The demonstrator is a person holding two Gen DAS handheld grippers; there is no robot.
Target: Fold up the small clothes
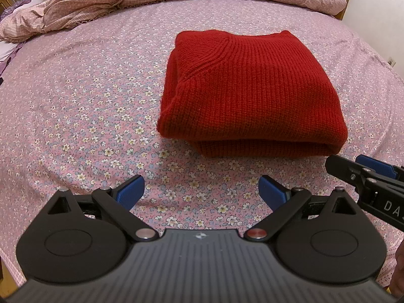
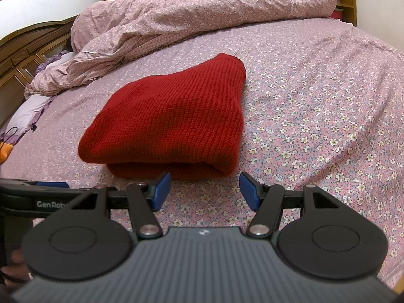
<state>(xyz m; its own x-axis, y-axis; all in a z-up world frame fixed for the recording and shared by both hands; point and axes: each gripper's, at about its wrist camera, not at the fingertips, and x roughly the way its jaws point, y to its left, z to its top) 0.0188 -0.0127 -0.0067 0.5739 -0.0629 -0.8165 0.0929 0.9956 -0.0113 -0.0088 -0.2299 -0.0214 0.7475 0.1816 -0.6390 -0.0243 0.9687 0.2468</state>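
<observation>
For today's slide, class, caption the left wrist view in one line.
Folded red sweater lies on floral bedsheet; open left claw empty.

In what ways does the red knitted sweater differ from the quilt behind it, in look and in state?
The red knitted sweater is plain red with a ribbed knit; the quilt is pale pink with small printed flowers. The sweater lies folded into a neat stack; the quilt lies rumpled in a long heap. The sweater is much smaller than the quilt. Both rest on the floral bedsheet, apart from each other.
</observation>
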